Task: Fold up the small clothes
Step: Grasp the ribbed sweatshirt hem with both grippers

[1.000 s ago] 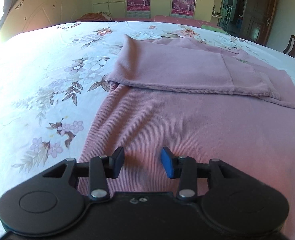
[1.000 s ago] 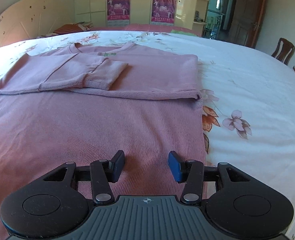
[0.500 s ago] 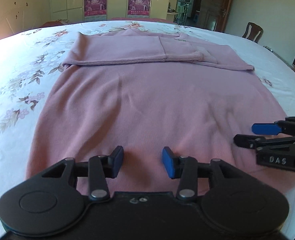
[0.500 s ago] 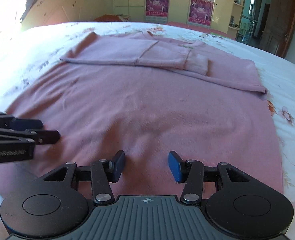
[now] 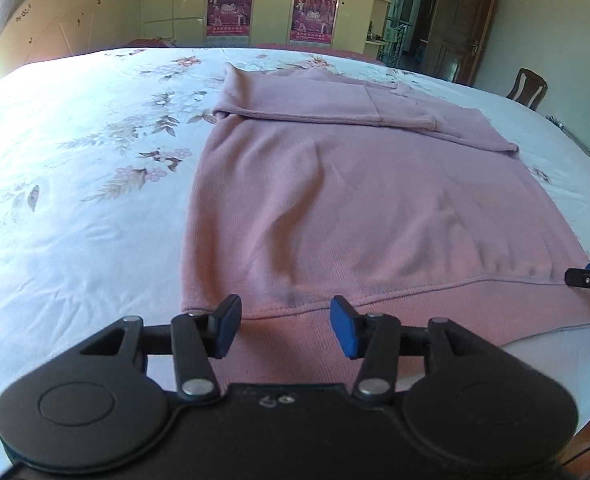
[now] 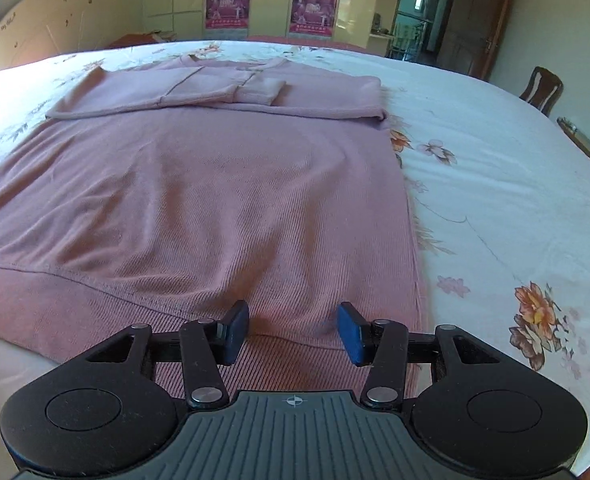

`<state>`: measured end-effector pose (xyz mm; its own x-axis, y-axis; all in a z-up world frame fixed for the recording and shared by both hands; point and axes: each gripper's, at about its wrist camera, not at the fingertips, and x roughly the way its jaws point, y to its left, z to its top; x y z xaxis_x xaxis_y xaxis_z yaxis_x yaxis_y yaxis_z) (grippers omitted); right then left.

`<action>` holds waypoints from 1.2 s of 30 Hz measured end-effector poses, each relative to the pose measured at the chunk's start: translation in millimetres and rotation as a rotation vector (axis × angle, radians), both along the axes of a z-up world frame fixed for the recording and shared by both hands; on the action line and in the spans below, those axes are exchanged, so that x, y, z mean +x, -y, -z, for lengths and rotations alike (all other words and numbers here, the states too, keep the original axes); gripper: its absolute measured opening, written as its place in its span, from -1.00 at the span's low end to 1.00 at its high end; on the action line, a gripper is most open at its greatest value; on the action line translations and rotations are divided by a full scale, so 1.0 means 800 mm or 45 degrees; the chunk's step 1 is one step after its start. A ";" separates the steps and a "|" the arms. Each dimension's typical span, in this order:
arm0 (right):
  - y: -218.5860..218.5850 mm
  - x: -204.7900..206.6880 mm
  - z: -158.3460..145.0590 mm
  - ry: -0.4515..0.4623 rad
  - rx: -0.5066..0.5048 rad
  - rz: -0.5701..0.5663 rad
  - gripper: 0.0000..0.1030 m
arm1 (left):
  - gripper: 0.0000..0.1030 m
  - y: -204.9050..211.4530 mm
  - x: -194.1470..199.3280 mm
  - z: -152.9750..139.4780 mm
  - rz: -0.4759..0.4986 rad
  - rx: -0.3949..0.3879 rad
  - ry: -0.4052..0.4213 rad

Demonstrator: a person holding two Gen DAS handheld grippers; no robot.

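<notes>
The pink sweater lies flat on the bed, its ribbed hem at the near bed edge. The left gripper is opening above the hem's left corner and the right gripper stands half open above the right corner, both holding nothing. Bare sheet is free on both sides.

Plenty of open floral bedsheet off the left edge of the pink sweater, and more bare sheet off its right edge. Nothing standing anywhere on the bed. Only bump on the garment: folded sleeves stacked across the far end. Left gripper, jaws opening, nothing between them, hem underneath. Right gripper gaping over the hem too, its tip poking in by the sweater's right corner. Chair and wardrobe well beyond the bed.
</notes>
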<state>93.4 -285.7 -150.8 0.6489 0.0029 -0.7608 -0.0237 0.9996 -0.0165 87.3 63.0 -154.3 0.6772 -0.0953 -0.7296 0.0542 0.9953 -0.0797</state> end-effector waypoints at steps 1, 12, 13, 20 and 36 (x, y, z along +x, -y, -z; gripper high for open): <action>0.004 -0.005 -0.002 0.008 -0.002 0.017 -0.07 | 0.17 -0.006 -0.005 -0.001 -0.026 0.009 0.008; 0.059 -0.035 0.009 -0.053 0.081 0.248 -0.07 | -0.12 -0.046 -0.009 0.022 -0.110 -0.148 -0.088; 0.061 -0.036 0.010 -0.063 0.108 0.258 -0.07 | -0.20 -0.046 -0.009 0.022 -0.094 -0.168 -0.097; 0.066 -0.039 0.003 -0.109 0.270 0.279 -0.75 | -0.82 -0.048 0.004 0.022 -0.050 -0.281 -0.141; 0.099 0.120 -0.092 0.213 0.453 0.292 -0.82 | -0.84 -0.023 0.178 -0.081 -0.020 -0.397 0.200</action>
<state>189.8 -364.5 -77.1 0.7772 0.0867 -0.6232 0.1731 0.9228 0.3442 229.4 81.5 -89.5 0.7822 -0.2855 -0.5537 0.0747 0.9254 -0.3716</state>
